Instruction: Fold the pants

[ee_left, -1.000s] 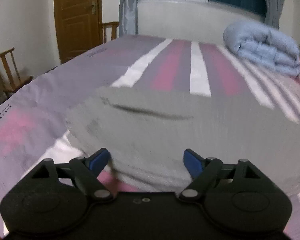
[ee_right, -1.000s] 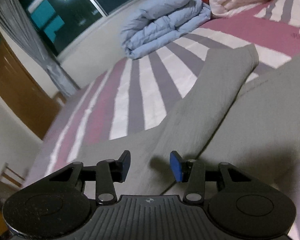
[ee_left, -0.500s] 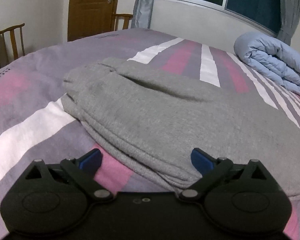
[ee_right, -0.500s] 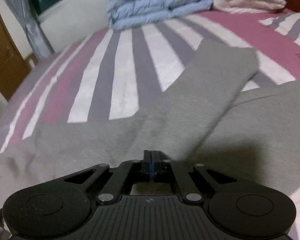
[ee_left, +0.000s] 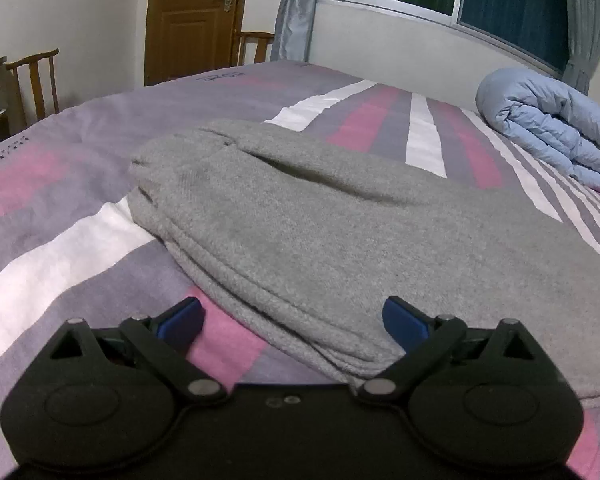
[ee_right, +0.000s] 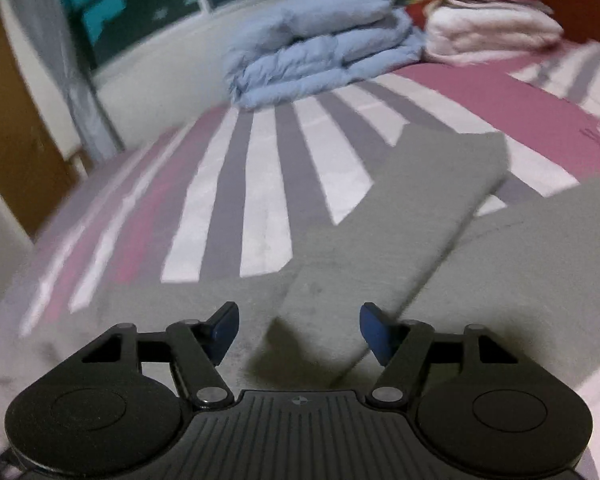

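Grey sweatpants point(ee_left: 320, 232) lie on the striped bed, folded lengthwise, with the waistband end toward my left gripper. My left gripper point(ee_left: 292, 320) is open and empty, just above the near edge of the waist end. In the right wrist view the pants point(ee_right: 400, 220) show one leg laid across the other, running toward the far right. My right gripper point(ee_right: 298, 328) is open and empty, hovering over the leg near where it crosses.
The bed cover point(ee_left: 80, 248) has pink, grey and white stripes. A folded blue duvet point(ee_left: 548, 128) lies at the far right, also in the right wrist view point(ee_right: 324, 40) beside a white blanket stack point(ee_right: 492, 32). Wooden chairs point(ee_left: 32, 80) and a door point(ee_left: 192, 20) stand beyond.
My right gripper shut over the leg half a second ago and has now opened again and lifted slightly. My left gripper stayed open and has steadied at the waist end.
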A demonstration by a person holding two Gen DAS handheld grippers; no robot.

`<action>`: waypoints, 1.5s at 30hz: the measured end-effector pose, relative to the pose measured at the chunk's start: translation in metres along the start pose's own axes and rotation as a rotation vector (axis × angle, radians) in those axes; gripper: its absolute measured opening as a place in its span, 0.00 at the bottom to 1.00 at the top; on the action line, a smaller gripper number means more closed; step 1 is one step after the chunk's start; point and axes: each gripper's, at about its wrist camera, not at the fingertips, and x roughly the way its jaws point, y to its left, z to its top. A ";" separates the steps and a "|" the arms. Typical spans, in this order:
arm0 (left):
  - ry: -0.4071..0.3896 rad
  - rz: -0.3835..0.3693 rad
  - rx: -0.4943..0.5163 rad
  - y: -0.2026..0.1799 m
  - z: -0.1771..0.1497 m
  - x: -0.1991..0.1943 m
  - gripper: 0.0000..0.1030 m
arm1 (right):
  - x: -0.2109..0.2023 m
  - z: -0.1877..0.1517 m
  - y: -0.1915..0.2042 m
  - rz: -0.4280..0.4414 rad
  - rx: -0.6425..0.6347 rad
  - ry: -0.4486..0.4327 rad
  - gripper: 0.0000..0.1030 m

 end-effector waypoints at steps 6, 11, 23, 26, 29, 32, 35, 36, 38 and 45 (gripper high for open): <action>0.000 -0.009 -0.003 0.002 0.000 0.001 0.90 | 0.037 -0.006 0.038 -0.212 -0.292 0.054 0.63; -0.006 -0.037 0.003 0.006 -0.002 0.001 0.90 | 0.019 -0.016 -0.007 -0.078 -0.185 0.084 0.06; -0.015 -0.046 -0.008 0.009 -0.004 -0.002 0.91 | -0.054 -0.070 -0.084 0.001 0.066 -0.013 0.16; -0.017 -0.049 -0.012 0.009 -0.004 -0.001 0.91 | -0.064 -0.049 -0.074 -0.040 -0.006 -0.104 0.72; -0.014 -0.049 -0.013 0.009 -0.004 -0.001 0.91 | -0.049 -0.026 -0.058 -0.031 -0.098 -0.106 0.70; -0.011 -0.048 -0.016 0.009 -0.003 -0.001 0.91 | -0.022 -0.009 -0.039 -0.097 -0.238 -0.049 0.51; -0.010 -0.048 -0.016 0.009 -0.002 0.000 0.91 | 0.007 -0.004 -0.032 -0.198 -0.379 -0.004 0.51; -0.009 -0.048 -0.016 0.009 -0.002 0.000 0.91 | 0.011 -0.007 -0.035 -0.212 -0.402 0.006 0.37; -0.010 -0.048 -0.013 0.009 -0.002 0.000 0.91 | 0.009 -0.006 -0.052 -0.212 -0.358 0.019 0.04; -0.021 -0.053 -0.015 0.011 -0.005 -0.001 0.92 | -0.037 -0.055 -0.136 -0.071 0.058 0.028 0.04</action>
